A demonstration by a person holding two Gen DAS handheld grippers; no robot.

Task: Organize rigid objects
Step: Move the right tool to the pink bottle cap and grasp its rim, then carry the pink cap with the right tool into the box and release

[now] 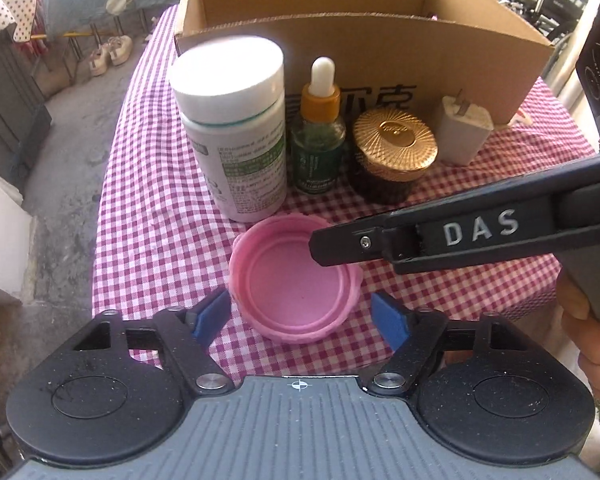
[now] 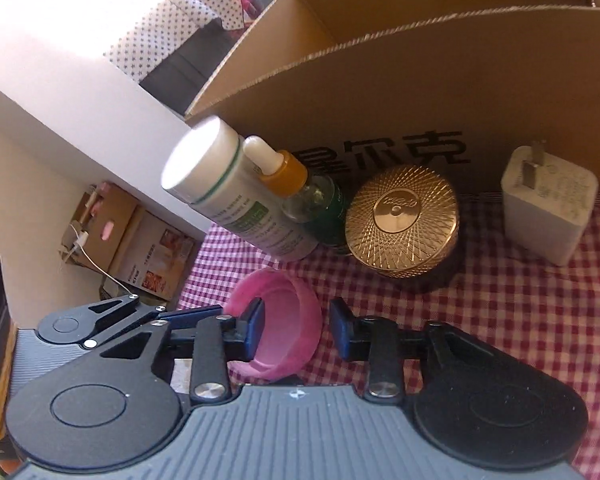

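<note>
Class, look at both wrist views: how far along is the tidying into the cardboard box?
Done: nothing shows inside the cardboard box. In hand: both grippers close in on the pink lid; the right gripper straddles its rim, unclamped. Left: white bottle, dropper bottle, gold-lidded jar and charger stand outside.

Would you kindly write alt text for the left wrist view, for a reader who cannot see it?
The open left gripper straddles an upturned pink lid on a checked tablecloth, while the right gripper reaches over the lid's far rim. Behind stand a white bottle, dropper bottle, gold-lidded jar and white charger before a cardboard box.
</note>
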